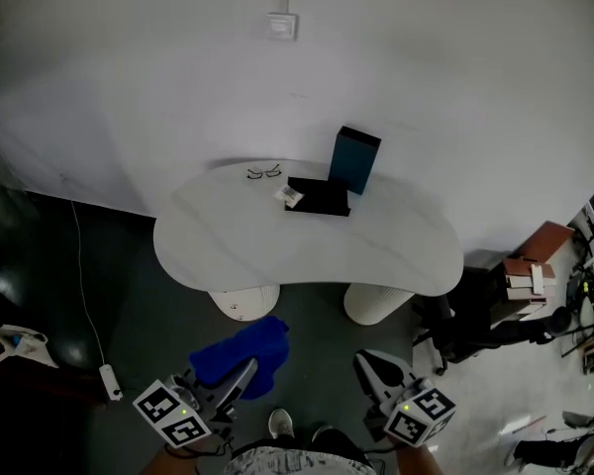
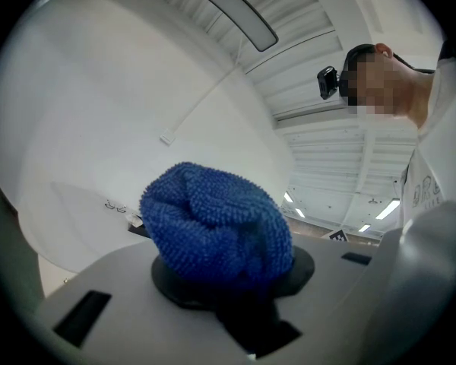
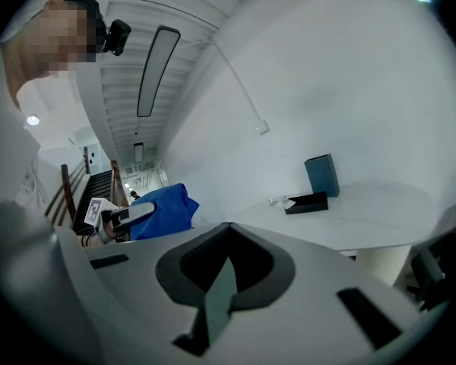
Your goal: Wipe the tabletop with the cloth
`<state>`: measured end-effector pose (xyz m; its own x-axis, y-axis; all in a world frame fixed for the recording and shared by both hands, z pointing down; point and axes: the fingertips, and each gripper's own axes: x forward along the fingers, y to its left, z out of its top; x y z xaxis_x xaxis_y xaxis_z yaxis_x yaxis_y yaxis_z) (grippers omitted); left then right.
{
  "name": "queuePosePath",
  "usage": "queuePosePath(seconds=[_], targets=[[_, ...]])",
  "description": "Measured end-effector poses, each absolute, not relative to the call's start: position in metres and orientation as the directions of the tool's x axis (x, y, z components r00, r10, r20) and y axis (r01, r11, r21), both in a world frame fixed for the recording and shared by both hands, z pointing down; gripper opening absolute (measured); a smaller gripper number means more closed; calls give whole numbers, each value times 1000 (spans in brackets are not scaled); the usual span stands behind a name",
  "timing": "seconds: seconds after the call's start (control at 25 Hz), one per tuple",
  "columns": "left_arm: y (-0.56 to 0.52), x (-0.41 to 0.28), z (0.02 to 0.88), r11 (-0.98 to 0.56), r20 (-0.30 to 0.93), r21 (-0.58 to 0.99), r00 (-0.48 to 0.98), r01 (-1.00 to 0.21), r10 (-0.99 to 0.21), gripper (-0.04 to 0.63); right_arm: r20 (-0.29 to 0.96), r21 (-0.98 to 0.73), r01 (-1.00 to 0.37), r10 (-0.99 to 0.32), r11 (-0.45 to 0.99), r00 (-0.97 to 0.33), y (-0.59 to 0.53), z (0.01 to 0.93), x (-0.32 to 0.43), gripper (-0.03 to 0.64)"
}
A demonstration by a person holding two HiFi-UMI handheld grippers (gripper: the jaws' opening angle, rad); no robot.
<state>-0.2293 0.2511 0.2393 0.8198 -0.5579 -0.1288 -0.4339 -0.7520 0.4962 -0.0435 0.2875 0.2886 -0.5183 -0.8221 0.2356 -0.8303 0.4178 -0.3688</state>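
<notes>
One blue cloth (image 2: 216,230) sits bunched in the jaws of the left gripper (image 1: 240,379), which are closed on it, the loose end hanging over the dark floor (image 1: 129,285) just in front of the person. The right gripper (image 1: 376,372) is held level beside it, its jaws drawn together with nothing between them. Both tools are short of the white, kidney-shaped table (image 1: 307,255), and the cloth is well apart from its top. Toward the back of the table are an upright dark teal box (image 1: 354,159), a flat black tray (image 1: 318,197) just in front of it, a small white tag (image 1: 291,196) at the tray's left end and a pair of glasses (image 1: 263,173) nearby. By the look of it the cloth has been secured but no wiping is under way; the whole tabletop appears left to do, with the items at the back to be worked around.
</notes>
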Motion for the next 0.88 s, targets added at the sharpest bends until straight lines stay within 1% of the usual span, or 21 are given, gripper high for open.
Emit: queuePosePath(seconds=[0.32, 0.68, 0.88], targets=[[226, -231, 240, -755, -119, 491, 824, -436, -553, 130, 229, -377, -829, -826, 413, -515, 262, 290, -44, 8], [188, -215, 247, -752, -107, 487, 825, -444, -556, 131, 221, -385, -821, -821, 422, -526, 222, 299, -30, 8], [157, -198, 253, -742, -92, 489, 819, -459, -567, 130, 219, -390, -815, -816, 429, -535, 188, 302, -11, 8]])
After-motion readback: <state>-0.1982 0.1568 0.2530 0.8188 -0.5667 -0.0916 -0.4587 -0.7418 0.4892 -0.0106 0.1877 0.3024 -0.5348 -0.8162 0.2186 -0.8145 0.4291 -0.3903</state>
